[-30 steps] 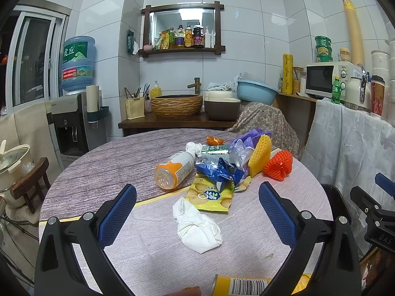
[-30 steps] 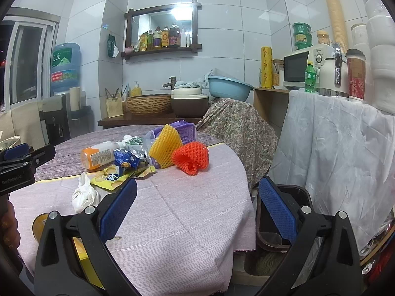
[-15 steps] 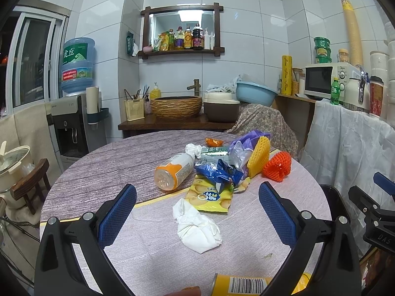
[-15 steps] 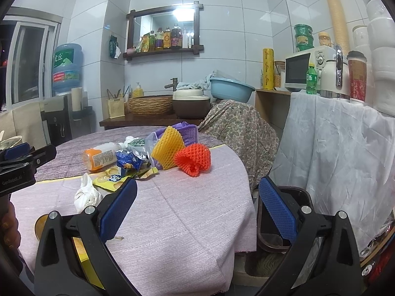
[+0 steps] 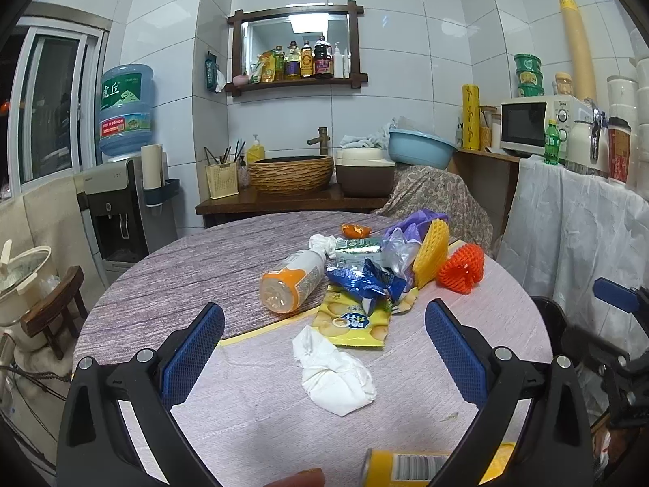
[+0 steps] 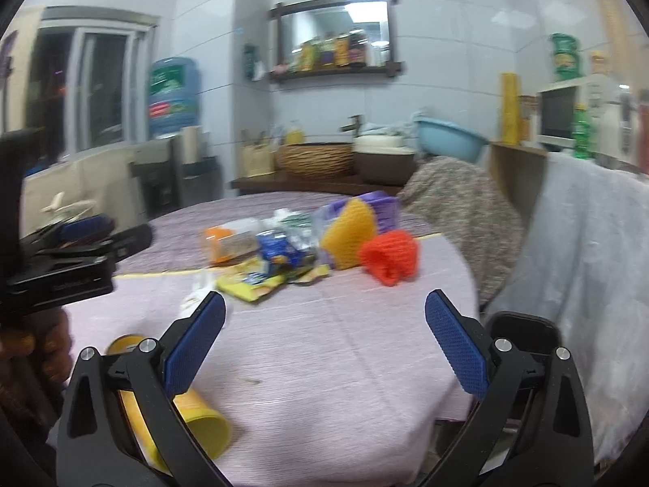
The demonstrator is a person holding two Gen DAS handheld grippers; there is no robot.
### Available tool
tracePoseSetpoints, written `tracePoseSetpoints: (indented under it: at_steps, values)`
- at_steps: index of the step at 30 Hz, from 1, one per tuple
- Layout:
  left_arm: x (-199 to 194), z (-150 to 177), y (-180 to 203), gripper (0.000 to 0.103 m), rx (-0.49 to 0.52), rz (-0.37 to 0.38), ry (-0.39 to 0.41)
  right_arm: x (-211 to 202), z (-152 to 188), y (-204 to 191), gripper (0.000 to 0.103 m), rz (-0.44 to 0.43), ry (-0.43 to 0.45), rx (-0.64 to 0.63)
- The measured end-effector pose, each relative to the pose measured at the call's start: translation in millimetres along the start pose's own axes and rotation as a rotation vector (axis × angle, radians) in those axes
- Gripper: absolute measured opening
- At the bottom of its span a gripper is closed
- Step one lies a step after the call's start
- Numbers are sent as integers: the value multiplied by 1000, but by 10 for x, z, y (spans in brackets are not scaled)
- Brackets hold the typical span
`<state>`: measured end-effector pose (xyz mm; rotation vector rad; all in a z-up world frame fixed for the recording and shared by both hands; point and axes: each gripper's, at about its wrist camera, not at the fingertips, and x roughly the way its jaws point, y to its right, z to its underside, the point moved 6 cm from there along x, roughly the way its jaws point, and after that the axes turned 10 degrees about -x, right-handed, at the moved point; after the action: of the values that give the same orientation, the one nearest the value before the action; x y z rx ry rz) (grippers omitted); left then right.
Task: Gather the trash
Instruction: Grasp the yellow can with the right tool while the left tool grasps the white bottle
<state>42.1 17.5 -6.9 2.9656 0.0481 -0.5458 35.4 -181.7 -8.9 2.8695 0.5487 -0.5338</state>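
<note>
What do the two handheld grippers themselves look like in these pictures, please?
Both match: the left gripper and right gripper have glossy black plastic frames with triangular cut-outs and silver screw heads. Each finger carries a blue pad with a fine diamond-grid texture. No cables show.

Right wrist view blurred; yellow can [image 5: 409, 466] cut off below.

Microwave [image 5: 534, 128], water dispenser [image 5: 117, 203], basin [image 5: 420, 147]

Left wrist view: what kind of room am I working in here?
Most likely a home kitchen and dining corner: a microwave on a side counter, a shelf of sauce bottles, a water dispenser, and a round table littered with trash.
</note>
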Motion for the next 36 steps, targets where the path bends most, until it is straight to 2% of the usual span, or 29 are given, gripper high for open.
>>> tracePoseSetpoints:
  at_steps: [3, 5, 8, 11, 16, 17, 18, 19, 22, 25, 29, 31, 34, 36]
  values:
    - [86, -43, -195, 98, 4, -33, -27, 180, -35, -344, 97, -197, -83, -116]
    - [167, -71, -408, 98, -25, -56, -67, 325, -17, -634, 97, -294, -158, -225]
    - [231, -84, -765, 98, -94, -96, -98, 401, 32, -1048, 97, -401, -194, -385]
    - [266, -65, -942, 98, -107, -128, -119, 480, 153, -1385, 97, -456, -248, -536]
    - [377, -22, -939, 98, -93, -108, -172, 663, 342, -1638, 97, -552, -357, -636]
    - [415, -14, -932, 98, -87, -96, -186, 696, 370, -1661, 94, -555, -375, -650]
    - [456, -11, -926, 98, -80, -88, -200, 734, 391, -1675, 83, -557, -392, -660]
    - [503, -11, -923, 98, -71, -82, -217, 759, 414, -1686, 68, -577, -417, -664]
    - [675, -49, -894, 98, -22, -54, -260, 813, 419, -1648, 67, -598, -447, -655]
    - [952, -175, -829, 98, 47, -29, -320, 795, 368, -1530, 67, -600, -436, -598]
    - [1471, -351, -591, 98, 140, 76, -444, 833, 230, -1263, 67, -570, -389, -461]
    - [1778, -423, -484, 96, 184, 63, -486, 856, 182, -1129, 67, -550, -375, -394]
    - [2255, -429, -310, 93, 299, 38, -602, 874, 122, -922, 67, -518, -350, -292]
    - [2451, -401, -252, 86, 367, -7, -639, 883, 92, -809, 67, -498, -334, -246]
